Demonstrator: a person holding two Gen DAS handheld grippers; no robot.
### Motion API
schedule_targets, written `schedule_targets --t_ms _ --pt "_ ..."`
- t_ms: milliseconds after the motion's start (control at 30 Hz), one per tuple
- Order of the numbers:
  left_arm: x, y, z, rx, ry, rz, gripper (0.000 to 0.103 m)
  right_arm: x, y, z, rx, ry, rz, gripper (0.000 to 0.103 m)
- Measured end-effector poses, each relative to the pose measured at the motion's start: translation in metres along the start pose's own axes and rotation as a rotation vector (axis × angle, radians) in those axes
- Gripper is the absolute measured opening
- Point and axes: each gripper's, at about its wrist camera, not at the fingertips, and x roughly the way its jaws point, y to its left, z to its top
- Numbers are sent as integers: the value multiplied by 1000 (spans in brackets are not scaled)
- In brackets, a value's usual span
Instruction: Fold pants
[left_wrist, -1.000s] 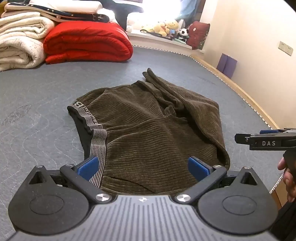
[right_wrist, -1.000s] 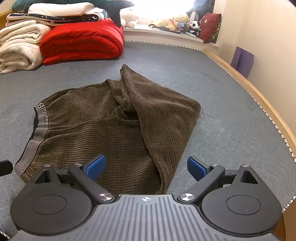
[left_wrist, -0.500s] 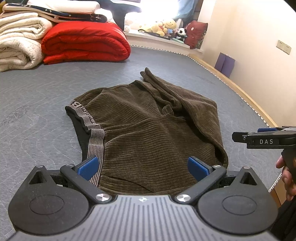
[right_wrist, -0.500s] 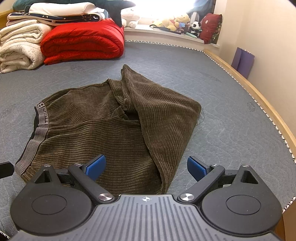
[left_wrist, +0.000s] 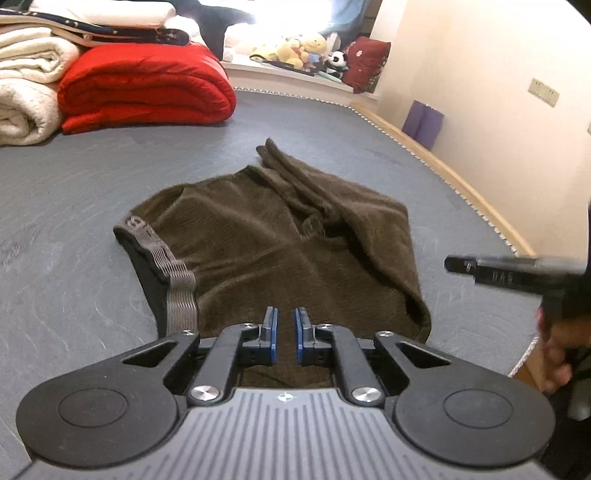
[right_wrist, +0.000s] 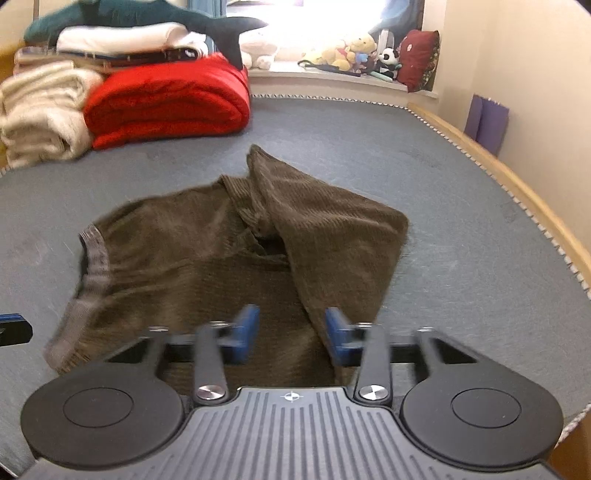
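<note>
Above the near edge of the brown pants (left_wrist: 280, 251), the left gripper (left_wrist: 285, 325) has just closed nearly together on nothing, while the right gripper (right_wrist: 291, 328) narrows, half-wide, empty

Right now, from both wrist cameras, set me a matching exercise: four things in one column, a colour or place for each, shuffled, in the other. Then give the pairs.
Things:
1. pants
2. quilt
3. plush toys
4. mats

Colour or place:
A. purple, against the wall
B. brown, spread on the grey surface
C. on the window ledge
D. red, folded beside cream blankets

Pairs: 1-B, 2-D, 3-C, 4-A
</note>
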Motion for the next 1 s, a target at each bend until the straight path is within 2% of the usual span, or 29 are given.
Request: schedule_targets --t_ms 67,167,267,300,333,367,400,433,500,533,567,700,800,867,933,1000 --pt "-3 18 22 2 13 -10 10 -2 3 3 11 -23 39 29" --pt "4 52 49 -18 41 -3 12 -4 18 3 -42 -48 120 30" --pt "28 95 45 -69 90 22 12 -1 42 -6 -144 -53 191 30" --pt "41 108 37 -92 138 61 12 2 52 -11 -194 -53 207 30" --pt "58 120 32 -149 248 113 13 4 59 -15 -233 -55 221 30" --pt "70 131 27 -229 315 125 13 8 67 -19 -268 -53 234 30" --pt "78 140 25 -304 342 112 13 14 75 -24 -308 -32 240 30" --pt "85 145 24 -363 352 84 13 19 84 -28 -345 -13 245 30" --pt "95 146 26 -377 357 41 25 28 98 -37 -392 -5 297 37" --pt "101 146 26 -371 371 42 38 34 104 -41 -413 16 316 40" --pt "108 146 25 -372 382 53 43 38 110 -45 -428 31 326 40" --pt "134 157 21 -414 413 48 48 61 141 -58 -529 88 365 40" --pt "153 161 18 -421 441 27 55 67 162 -63 -591 106 441 54" --pt "168 163 15 -427 461 34 56 71 172 -70 -638 143 466 55" --pt "183 164 12 -420 481 31 56 78 183 -79 -717 192 472 55" --pt "194 165 10 -418 484 26 58 82 192 -89 -803 195 444 55"
